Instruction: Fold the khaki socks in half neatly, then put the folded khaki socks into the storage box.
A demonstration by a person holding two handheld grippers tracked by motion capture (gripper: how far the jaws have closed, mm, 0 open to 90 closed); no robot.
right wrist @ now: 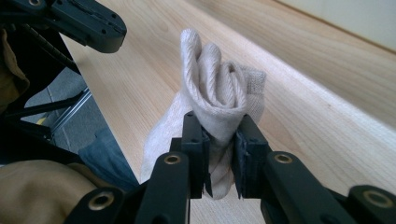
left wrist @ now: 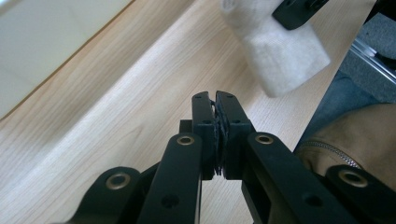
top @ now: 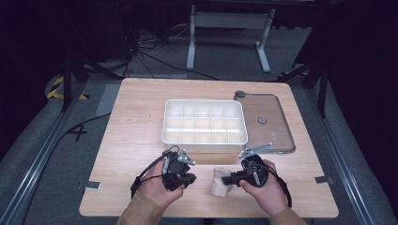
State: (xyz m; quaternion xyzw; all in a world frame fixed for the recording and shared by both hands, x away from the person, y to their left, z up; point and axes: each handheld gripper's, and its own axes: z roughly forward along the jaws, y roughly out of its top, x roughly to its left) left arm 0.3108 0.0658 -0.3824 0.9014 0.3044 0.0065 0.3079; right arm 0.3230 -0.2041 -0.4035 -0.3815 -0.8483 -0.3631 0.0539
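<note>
A: What does the right hand-held gripper (right wrist: 219, 140) hold?
B: A rolled cream sock (right wrist: 219, 93), ribbed and soft, pinched between its jaws at the near edge of the worktop (top: 136, 122).
A: And the left hand-held gripper (left wrist: 215, 100)?
B: Jaws nearly together, holding nothing, just beside the sock. A white compartment tray (top: 204, 123) stands behind; dark room.

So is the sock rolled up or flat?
Rolled up: the sock shows coiled folds at its end, pinched in the right gripper.

My rolled cream sock (right wrist: 219, 100), ribbed knit and coiled at its top, stands upright off the table, at 6 o'clock from the white tray, near the front edge.
</note>
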